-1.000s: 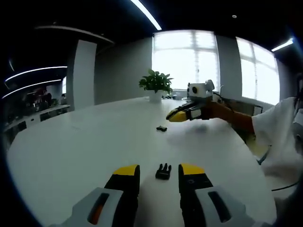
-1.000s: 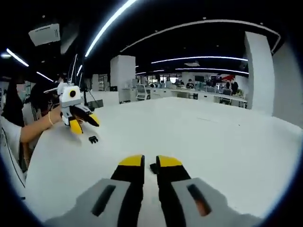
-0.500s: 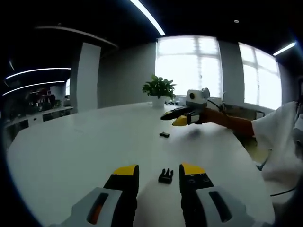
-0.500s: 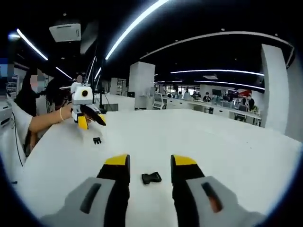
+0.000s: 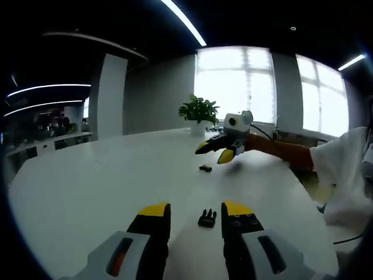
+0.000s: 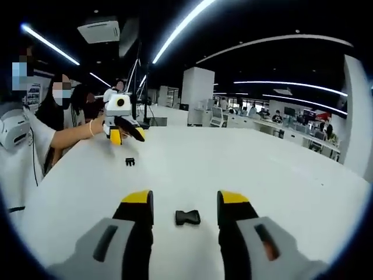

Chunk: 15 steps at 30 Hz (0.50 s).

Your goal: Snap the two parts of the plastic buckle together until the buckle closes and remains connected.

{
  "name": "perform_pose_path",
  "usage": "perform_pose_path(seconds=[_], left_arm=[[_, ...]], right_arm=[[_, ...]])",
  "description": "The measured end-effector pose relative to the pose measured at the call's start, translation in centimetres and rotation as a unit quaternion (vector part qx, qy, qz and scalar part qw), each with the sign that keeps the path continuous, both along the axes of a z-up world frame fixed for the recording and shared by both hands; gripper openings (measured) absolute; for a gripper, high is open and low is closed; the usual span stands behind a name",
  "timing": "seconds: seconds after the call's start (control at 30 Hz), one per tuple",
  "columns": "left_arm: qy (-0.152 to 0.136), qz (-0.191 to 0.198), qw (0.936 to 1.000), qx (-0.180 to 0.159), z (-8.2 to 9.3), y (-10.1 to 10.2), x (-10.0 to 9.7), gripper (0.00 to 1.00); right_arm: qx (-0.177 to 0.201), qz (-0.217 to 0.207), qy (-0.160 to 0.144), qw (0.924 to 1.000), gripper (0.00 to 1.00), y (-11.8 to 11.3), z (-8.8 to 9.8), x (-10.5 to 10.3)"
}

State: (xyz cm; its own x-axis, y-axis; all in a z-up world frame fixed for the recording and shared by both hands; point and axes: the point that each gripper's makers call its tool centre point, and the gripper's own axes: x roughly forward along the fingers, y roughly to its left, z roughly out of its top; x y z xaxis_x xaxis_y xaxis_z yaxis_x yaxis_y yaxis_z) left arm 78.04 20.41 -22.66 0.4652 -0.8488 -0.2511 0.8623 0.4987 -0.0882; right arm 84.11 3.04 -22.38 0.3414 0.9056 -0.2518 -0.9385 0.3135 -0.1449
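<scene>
left gripper view: my left gripper [image 5: 195, 214] open, pronged half [image 5: 207, 218] on table [image 5: 87, 186] between tips. right gripper view: my right gripper [image 6: 184, 200] open around socket half [image 6: 187, 217]. halves well apart, neither gripped; grabbing, snapping all left.

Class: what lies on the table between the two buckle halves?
Nothing: in the left gripper view, bare white table separates the pronged half from the socket half.

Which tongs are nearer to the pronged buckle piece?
Left. The left tongs straddle the pronged buckle piece; the right tongs hover far across the table.
</scene>
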Motion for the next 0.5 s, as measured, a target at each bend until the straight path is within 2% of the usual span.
perform_pose_path(seconds=[0.2, 0.5], left_arm=[[-0.003, -0.001, 1.0, 0.0, 0.17, -0.06, 0.02, 0.37], [-0.019, -0.011, 0.9998, -0.002, 1.01, -0.44, -0.48, 0.41]], right_arm=[[-0.001, 0.002, 0.007, 1.0, 0.45, 0.14, -0.52, -0.08], [0.009, 0.007, 0.001, 0.9999, 0.45, 0.64, 0.03, -0.09]])
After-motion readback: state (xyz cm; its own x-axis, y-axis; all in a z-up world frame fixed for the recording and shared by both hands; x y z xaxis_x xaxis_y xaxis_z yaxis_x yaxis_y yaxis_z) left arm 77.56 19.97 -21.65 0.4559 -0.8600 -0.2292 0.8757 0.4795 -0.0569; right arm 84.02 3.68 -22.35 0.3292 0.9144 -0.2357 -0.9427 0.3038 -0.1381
